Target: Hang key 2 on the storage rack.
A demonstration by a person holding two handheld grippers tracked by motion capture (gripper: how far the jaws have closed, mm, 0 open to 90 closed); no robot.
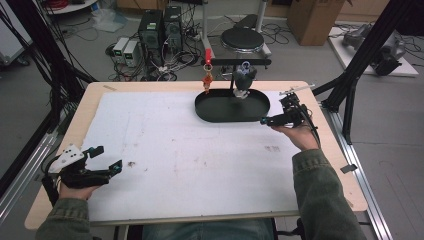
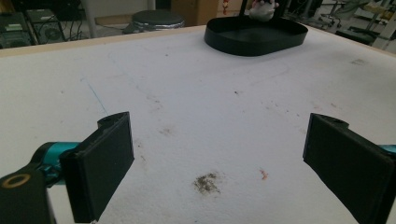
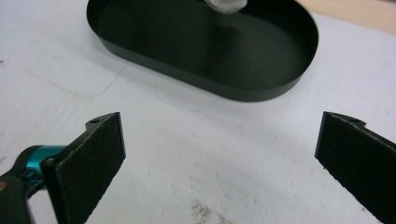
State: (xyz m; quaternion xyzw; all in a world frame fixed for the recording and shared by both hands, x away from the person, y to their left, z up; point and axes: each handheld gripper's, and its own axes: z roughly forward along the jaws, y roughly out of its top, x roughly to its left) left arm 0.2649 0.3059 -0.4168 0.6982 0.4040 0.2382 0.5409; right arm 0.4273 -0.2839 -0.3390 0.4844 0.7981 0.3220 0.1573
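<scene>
Your right gripper [image 1: 280, 114] sits just beside the right end of the black oval tray [image 1: 210, 114], jaws spread wide, nothing between them. In the right gripper view [image 3: 219, 154] the tray [image 3: 261, 91] lies straight ahead of the jaws, close, with only bare white mat [image 3: 187, 154] between the pads. A whitish toy [image 3: 226, 4] pokes in at the far edge, above the tray's floor; only its underside shows there.

From the high view, that toy reads as a dark-topped figure [image 1: 243, 80] hanging from the black stand's crossbar [image 1: 237, 62], over the tray, ahead and to the left of your right gripper. A small orange charm [image 1: 207, 81] hangs from the same bar farther left, at the tray's outer edge, below a red clip [image 1: 207, 54]. Whether the figure touches the tray floor can't be told.

Your left gripper [image 1: 102, 160] is well apart from all that, near the front left corner of the mat [image 1: 165, 160], also wide, holding nothing. In the left gripper view [image 2: 219, 154] the tray [image 2: 254, 46] is far ahead and a bit right of the jaws, with the figure [image 2: 261, 9] at its back rim. A dark smudge [image 2: 205, 183] on the mat sits between the pads, just ahead.

Both your hands grip the handles; green sleeves come in from the near edge.
</scene>
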